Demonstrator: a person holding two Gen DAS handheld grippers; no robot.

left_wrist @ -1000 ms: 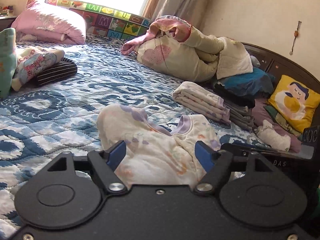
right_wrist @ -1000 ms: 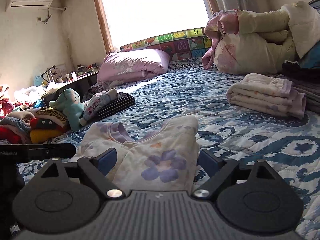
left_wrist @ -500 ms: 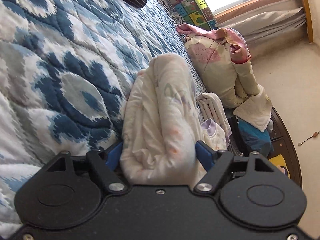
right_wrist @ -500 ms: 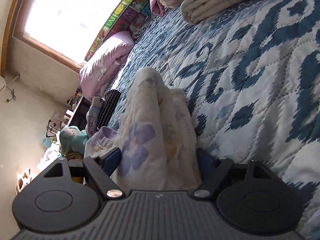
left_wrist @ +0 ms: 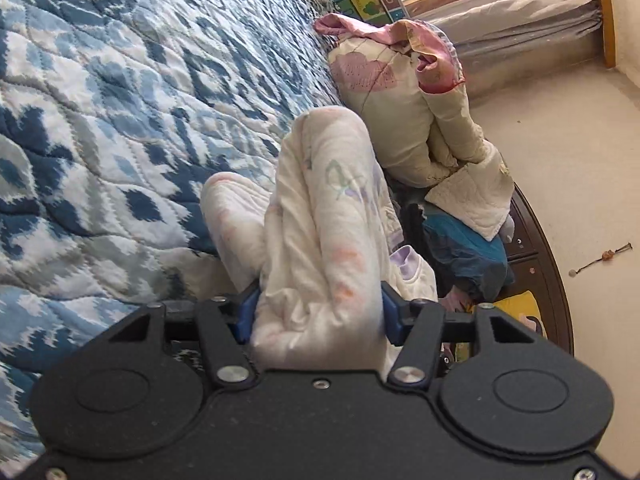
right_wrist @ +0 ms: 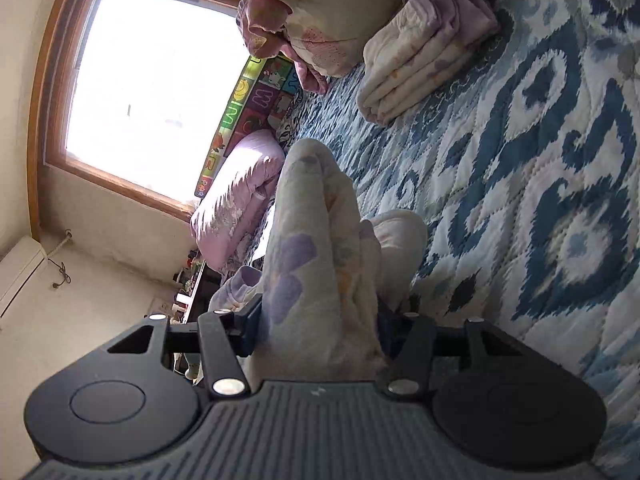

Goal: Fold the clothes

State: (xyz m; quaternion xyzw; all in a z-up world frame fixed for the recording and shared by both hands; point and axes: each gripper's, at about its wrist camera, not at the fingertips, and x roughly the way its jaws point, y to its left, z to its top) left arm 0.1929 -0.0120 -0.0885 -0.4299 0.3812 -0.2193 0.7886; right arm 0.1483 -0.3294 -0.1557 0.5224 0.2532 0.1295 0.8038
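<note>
Left hand-held gripper [left_wrist: 318, 316] clamped on bunched cream floral-print garment [left_wrist: 328, 216], blue pads [left_wrist: 245, 314] pressing both sides. Blue-white quilted bedspread [left_wrist: 100, 120] beneath; rolled cream-and-pink quilt [left_wrist: 400, 92] beyond.

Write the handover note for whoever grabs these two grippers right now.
Left gripper: shut on a bunched fold of the floral top.
Right gripper: shut on the same top's other side.
Both grippers are rolled sideways; the top hangs bunched over the blue quilt.
Done: one folded pile lies near the rolled duvet.
Left: lay the top down, finish folding, stack it.
</note>
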